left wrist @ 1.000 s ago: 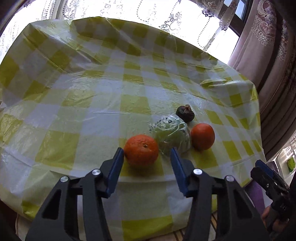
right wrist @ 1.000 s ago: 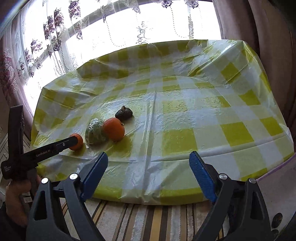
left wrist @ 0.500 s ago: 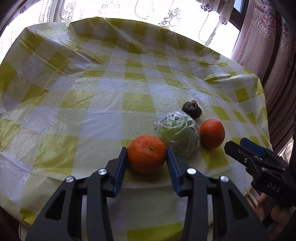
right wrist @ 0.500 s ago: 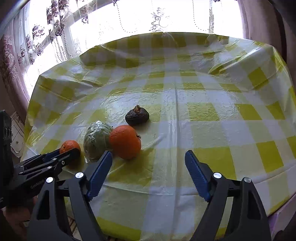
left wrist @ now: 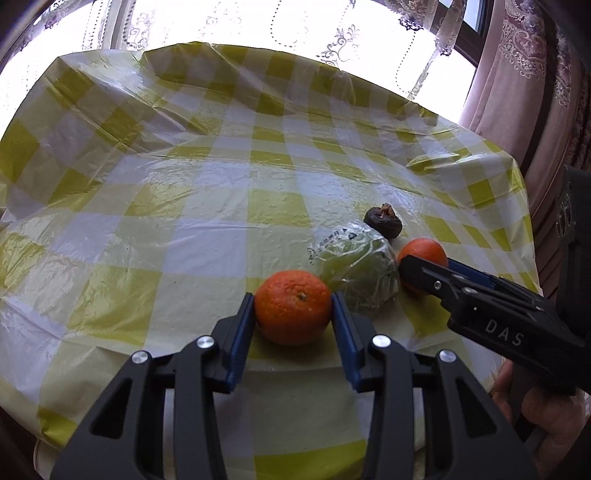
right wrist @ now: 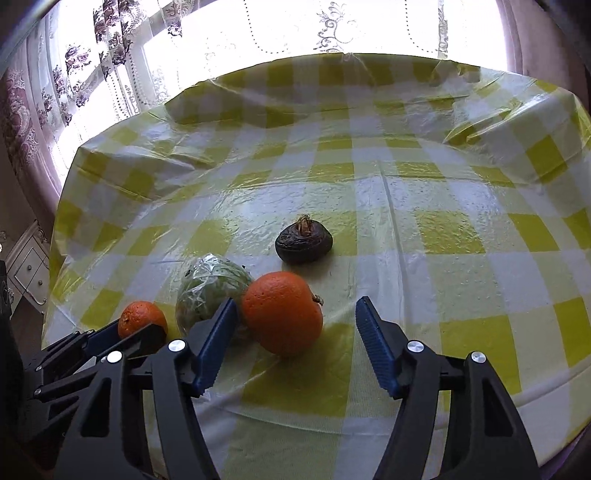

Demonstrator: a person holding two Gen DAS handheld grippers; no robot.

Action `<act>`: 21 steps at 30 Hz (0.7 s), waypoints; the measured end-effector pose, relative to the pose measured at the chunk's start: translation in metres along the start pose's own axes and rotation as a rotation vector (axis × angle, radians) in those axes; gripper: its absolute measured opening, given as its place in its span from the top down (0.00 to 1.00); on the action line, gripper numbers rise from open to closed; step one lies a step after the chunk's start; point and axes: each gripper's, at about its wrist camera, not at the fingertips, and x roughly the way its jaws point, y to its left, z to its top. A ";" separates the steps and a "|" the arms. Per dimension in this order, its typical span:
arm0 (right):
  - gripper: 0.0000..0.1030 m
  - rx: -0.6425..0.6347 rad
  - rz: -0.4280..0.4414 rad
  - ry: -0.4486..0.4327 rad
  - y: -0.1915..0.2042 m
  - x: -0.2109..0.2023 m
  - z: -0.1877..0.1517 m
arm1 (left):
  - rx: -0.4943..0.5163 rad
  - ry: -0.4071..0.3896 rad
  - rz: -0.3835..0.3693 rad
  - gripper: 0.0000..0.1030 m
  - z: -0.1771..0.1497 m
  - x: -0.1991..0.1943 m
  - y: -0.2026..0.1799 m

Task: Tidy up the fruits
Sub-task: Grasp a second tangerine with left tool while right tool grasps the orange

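Fruits clustered low and centre-right in the left wrist view. Small orange [left wrist: 293, 306] clamped between the left gripper [left wrist: 294, 310] pads (on the checked tablecloth [left wrist: 207, 206]). Right gripper [right wrist: 295, 325] jaws closing around the larger orange [right wrist: 282, 312], right pad apart. Grasping step; next, probably lifting both clear of the wrapped green fruit [left wrist: 360, 275].

This is a room in a home. Lace curtains [right wrist: 258, 26] hang at a bright window, and a yellow checked cloth [left wrist: 221, 177] covers the tabletop.
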 end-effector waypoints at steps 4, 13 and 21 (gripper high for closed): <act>0.55 0.013 0.038 0.001 -0.001 0.003 0.001 | 0.000 -0.008 -0.001 0.60 0.000 -0.001 0.000; 0.61 -0.005 0.034 -0.021 0.003 -0.005 -0.005 | 0.006 -0.023 0.002 0.60 -0.002 -0.005 -0.002; 0.61 0.002 0.023 -0.040 0.000 -0.027 -0.017 | 0.017 -0.043 0.017 0.60 -0.003 -0.010 -0.005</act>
